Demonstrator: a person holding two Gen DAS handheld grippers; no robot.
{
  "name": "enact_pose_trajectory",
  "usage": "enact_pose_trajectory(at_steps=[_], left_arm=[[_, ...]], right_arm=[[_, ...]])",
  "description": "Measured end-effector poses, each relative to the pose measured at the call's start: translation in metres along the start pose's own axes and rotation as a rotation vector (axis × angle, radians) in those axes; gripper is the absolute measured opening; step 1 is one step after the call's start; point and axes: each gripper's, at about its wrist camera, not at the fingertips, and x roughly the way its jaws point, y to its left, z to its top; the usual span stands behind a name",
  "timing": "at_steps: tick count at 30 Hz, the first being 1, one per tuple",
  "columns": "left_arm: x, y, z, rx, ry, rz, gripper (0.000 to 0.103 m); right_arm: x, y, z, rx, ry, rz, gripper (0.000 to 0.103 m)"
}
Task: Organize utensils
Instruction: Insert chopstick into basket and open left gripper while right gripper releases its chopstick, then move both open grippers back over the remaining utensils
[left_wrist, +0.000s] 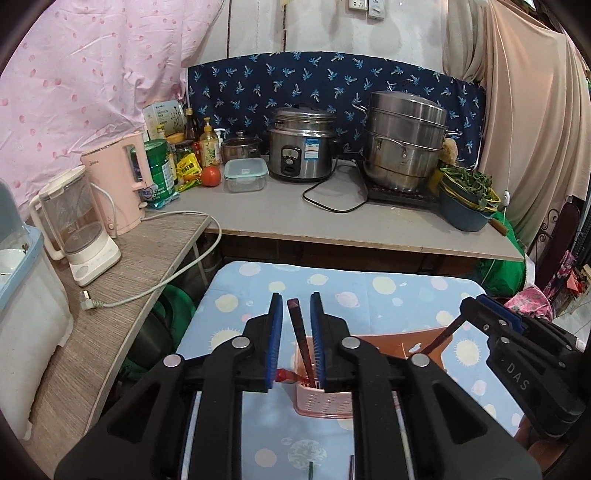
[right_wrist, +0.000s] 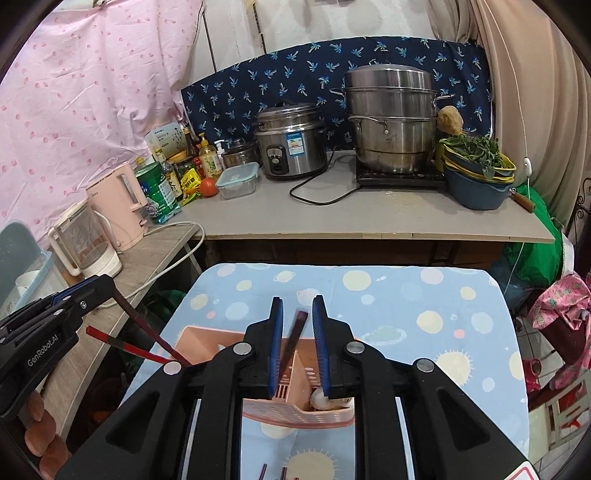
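Note:
A pink slotted utensil basket (left_wrist: 320, 397) stands on the blue planet-print table; it also shows in the right wrist view (right_wrist: 295, 410). My left gripper (left_wrist: 297, 310) is open around a dark red chopstick (left_wrist: 300, 332) that leans in the basket's left compartment. My right gripper (right_wrist: 298, 310) is open around another dark chopstick (right_wrist: 293, 338), blurred, over the basket's divider. A white spoon (right_wrist: 320, 400) lies in the right compartment. Another red chopstick (right_wrist: 125, 345) sticks out to the left.
A grey counter (left_wrist: 332, 221) behind holds a rice cooker (left_wrist: 301, 153), a steamer pot (left_wrist: 404, 147), a bowl of greens (left_wrist: 467, 199), bottles and a tomato. Kettles (left_wrist: 77, 229) stand on the wooden shelf at left. Two chopstick ends (left_wrist: 330, 470) lie on the table's near edge.

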Motion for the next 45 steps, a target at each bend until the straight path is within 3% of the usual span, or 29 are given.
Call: enact_pose_trajectory(at_steps=[4, 11, 30, 45], left_arm=[[-0.005, 0.0, -0.001, -0.006, -0.017, 0.014, 0.036], [-0.025, -0.001, -0.007, -0.003, -0.049, 0.039, 0.049], [-0.071, 0.006, -0.074, -0.003, -0.003, 0.044, 0.052], [-0.069, 0.021, -0.178, 0.036, 0.173, 0.06, 0.052]], right_arm=[[-0.011, -0.001, -0.001, 0.002, -0.021, -0.007, 0.032], [-0.034, 0.002, -0.006, -0.014, -0.035, -0.016, 0.038], [-0.091, 0.003, -0.087, -0.024, 0.004, -0.025, 0.04], [-0.103, -0.006, -0.196, 0.001, 0.158, -0.051, 0.04]])
